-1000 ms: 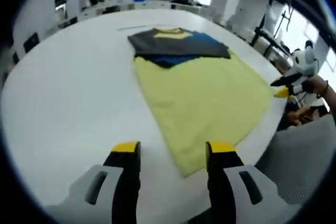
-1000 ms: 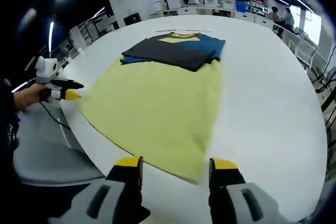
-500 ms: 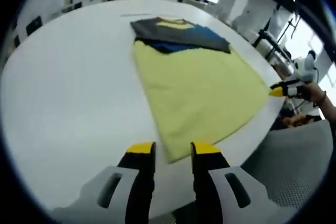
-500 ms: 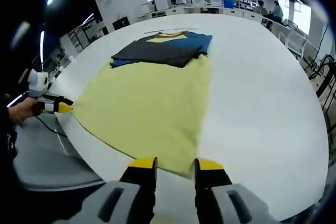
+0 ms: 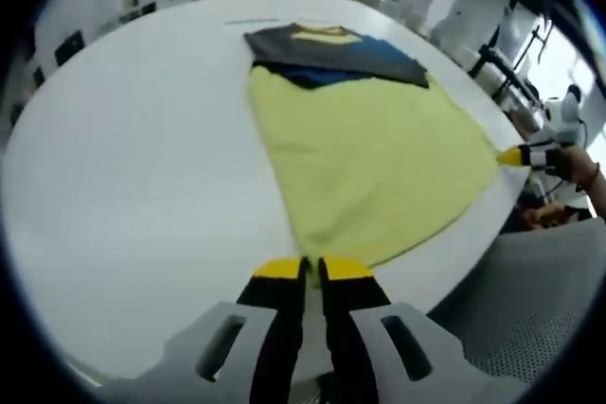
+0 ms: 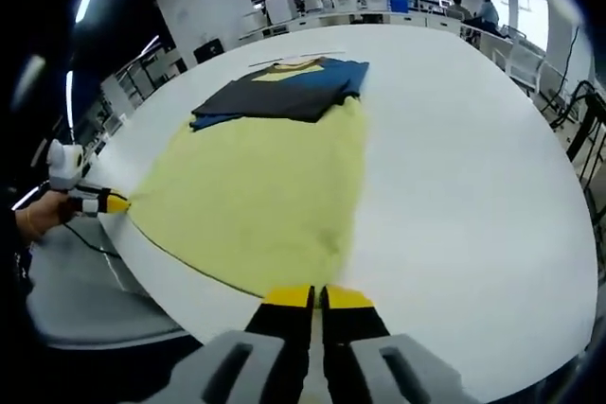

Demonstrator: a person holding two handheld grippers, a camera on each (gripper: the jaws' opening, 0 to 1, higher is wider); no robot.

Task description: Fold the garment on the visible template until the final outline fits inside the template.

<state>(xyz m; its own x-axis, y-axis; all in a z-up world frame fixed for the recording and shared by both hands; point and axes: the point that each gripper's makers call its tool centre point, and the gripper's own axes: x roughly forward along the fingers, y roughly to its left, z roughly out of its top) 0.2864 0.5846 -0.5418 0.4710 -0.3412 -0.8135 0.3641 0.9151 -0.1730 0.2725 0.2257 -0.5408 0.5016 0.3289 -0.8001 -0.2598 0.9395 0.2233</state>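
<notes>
Both sets of jaws have shut since a sec ago: left hand-held gripper (image 5: 310, 267) and right hand-held gripper (image 6: 317, 296) each pinch a near hem corner of the yellow garment (image 5: 365, 158), prob. to lift and fold it toward the dark folded tee (image 5: 331, 52) further up the white desk (image 5: 133, 149).

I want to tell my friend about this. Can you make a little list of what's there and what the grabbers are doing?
surface: white table
garment: yellow shirt, lying flat, top part dark and blue
left gripper: jaws shut on the shirt's near corner
right gripper: jaws shut on the shirt's other near corner
background: desks, people far off
</notes>
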